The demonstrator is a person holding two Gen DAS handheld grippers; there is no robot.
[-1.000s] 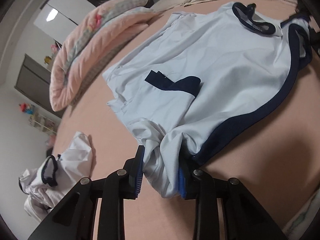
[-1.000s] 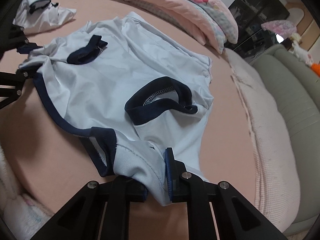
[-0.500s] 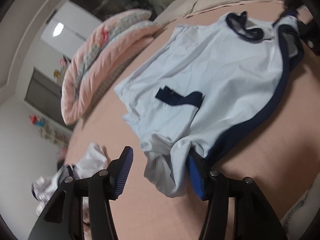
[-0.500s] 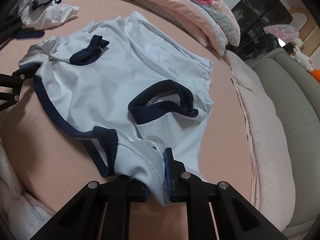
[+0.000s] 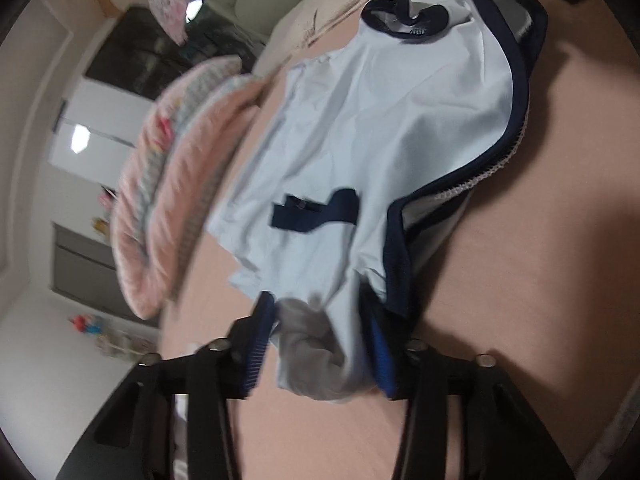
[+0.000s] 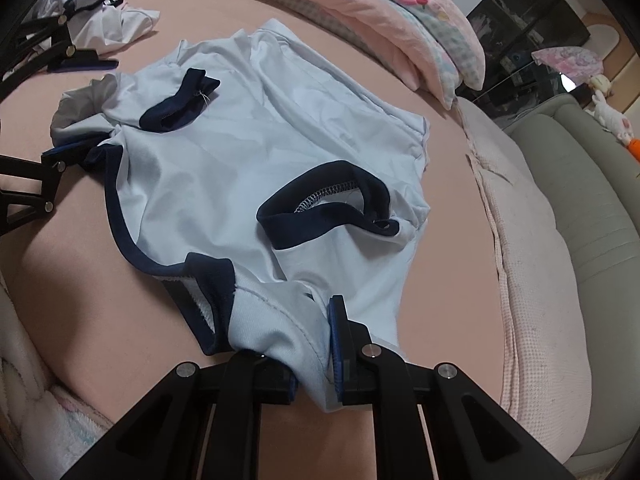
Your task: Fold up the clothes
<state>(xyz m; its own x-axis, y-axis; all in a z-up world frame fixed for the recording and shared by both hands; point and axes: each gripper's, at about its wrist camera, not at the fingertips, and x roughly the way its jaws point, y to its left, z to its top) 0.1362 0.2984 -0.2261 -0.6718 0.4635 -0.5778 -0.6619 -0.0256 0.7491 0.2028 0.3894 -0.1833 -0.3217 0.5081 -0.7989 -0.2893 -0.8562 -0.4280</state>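
A pale blue shirt (image 5: pixel 380 140) with navy collar and trim lies spread on the pink bed (image 5: pixel 520 280). In the left wrist view my left gripper (image 5: pixel 320 344) stands open, its blue pads wide apart on either side of the shirt's bunched lower corner. The right wrist view shows the same shirt (image 6: pixel 240 152) and the left gripper's fingers (image 6: pixel 80 65) spread at the far left. My right gripper (image 6: pixel 314 360) is shut on the shirt's near shoulder corner beside a navy sleeve band (image 6: pixel 208 280). The navy collar (image 6: pixel 324 208) lies just ahead of it.
A folded pink quilt (image 6: pixel 380 20) lies along the bed's far side. A crumpled white garment (image 6: pixel 112 20) sits beyond the left gripper. A cream blanket (image 6: pixel 532 280) and a grey-green sofa (image 6: pixel 580 220) border the bed on the right.
My left gripper has opened off the shirt's lower corner, and its view has tilted and swung. The right gripper keeps its hold and has barely moved.
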